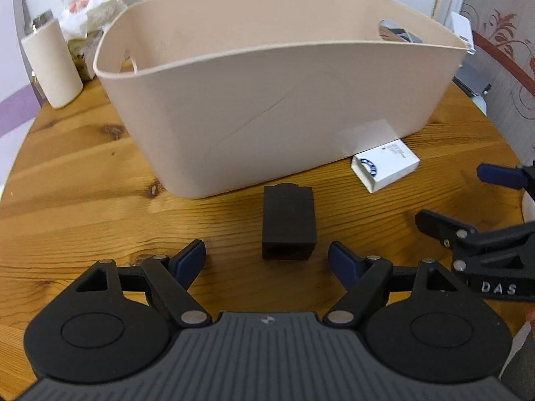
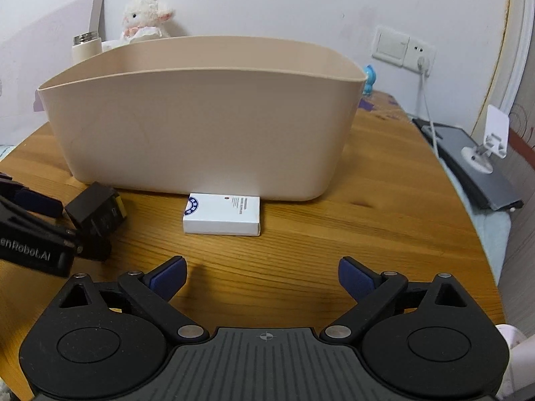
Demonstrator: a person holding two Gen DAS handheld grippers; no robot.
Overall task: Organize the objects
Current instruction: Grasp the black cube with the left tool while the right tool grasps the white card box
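Observation:
A small black box (image 1: pixel 288 222) lies on the wooden table (image 1: pixel 83 180) just ahead of my left gripper (image 1: pixel 266 255), which is open and empty. The box sits between the lines of the two fingers, a little past their tips. It also shows in the right wrist view (image 2: pixel 97 212). A white box (image 2: pixel 221 214) with a blue emblem lies against the front wall of a large beige bin (image 2: pixel 200 127). My right gripper (image 2: pixel 261 275) is open and empty, short of the white box. The white box (image 1: pixel 384 164) and bin (image 1: pixel 267 100) also show in the left wrist view.
A cream flask (image 1: pixel 51 63) and a white plush toy (image 1: pixel 90 3) stand behind the bin at the left. A dark tablet-like slab (image 2: pixel 468 163) with a white stand (image 2: pixel 485 147) lies off the table's right edge. A wall socket with a cable (image 2: pixel 421 56) is at the back right.

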